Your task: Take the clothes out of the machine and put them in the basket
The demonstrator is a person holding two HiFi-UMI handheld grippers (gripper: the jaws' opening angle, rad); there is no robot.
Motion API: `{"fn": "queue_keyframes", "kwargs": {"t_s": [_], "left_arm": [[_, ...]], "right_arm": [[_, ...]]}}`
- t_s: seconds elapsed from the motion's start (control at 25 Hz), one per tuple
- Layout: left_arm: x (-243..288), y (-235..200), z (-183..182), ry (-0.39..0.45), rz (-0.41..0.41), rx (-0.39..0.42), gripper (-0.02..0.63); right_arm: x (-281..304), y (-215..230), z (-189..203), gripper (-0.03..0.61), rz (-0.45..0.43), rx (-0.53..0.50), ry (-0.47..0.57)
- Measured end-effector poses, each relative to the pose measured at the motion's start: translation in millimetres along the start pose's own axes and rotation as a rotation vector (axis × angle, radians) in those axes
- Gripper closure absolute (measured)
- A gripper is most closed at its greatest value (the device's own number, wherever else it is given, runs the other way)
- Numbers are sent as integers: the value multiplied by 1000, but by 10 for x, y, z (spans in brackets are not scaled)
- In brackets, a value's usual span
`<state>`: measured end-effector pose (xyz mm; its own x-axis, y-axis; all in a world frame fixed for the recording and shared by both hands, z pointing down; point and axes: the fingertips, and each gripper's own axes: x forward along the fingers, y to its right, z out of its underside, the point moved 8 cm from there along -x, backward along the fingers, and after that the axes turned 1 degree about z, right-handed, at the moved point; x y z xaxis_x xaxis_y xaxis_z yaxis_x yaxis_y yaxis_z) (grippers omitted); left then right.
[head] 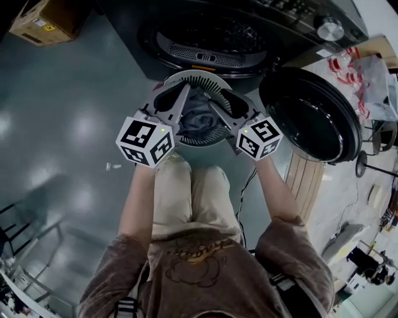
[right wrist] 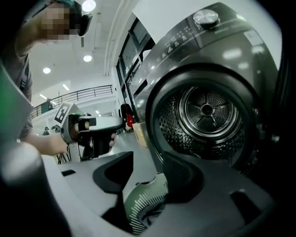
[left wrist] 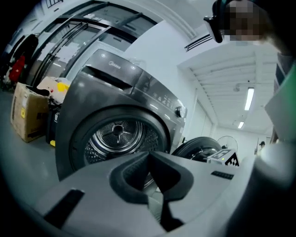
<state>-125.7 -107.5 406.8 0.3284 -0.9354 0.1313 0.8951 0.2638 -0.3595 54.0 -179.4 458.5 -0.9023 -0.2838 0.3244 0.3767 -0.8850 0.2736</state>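
Note:
The dark front-loading machine (head: 205, 37) stands ahead with its round door (head: 311, 115) swung open to the right. Its steel drum (left wrist: 115, 134) (right wrist: 206, 111) shows no clothes in either gripper view. On the floor just in front of it, a pale slotted basket (head: 193, 77) (right wrist: 145, 196) holds grey clothes (head: 196, 118). Both grippers hover above the basket, pointing toward the machine. My left gripper (head: 180, 87) (left wrist: 148, 157) is shut, its tips touching with nothing between them. My right gripper (head: 222, 98) (right wrist: 148, 162) is open and holds nothing; the basket shows through its gap.
A cardboard box (head: 43, 18) (left wrist: 27, 111) sits on the floor left of the machine. Wooden boards (head: 305, 177) and a black cable (head: 249, 180) lie to the right, below the door. The person's legs are right behind the basket.

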Motion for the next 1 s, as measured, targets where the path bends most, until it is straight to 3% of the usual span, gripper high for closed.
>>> {"fn": "queue_keyframes", "kwargs": {"t_s": [0.32,0.6,0.76,1.0], "left_arm": [[-478,512,-1660,-104,62,36,606],[-754,1027,-3043,-122,145,60,606],[-931,1229,-3554,-109,196,62,606],[-1070,1478,-3986,-88,281,43,606]], "right_arm": [[-685,-718,-1771,390,2,40,6],[-1311,-1272,-3135,400,54,29,19],[-1625,-1524,-3614,419,76,26,44],[-1926,-1752,-3956,419,94,-4,106]]}}
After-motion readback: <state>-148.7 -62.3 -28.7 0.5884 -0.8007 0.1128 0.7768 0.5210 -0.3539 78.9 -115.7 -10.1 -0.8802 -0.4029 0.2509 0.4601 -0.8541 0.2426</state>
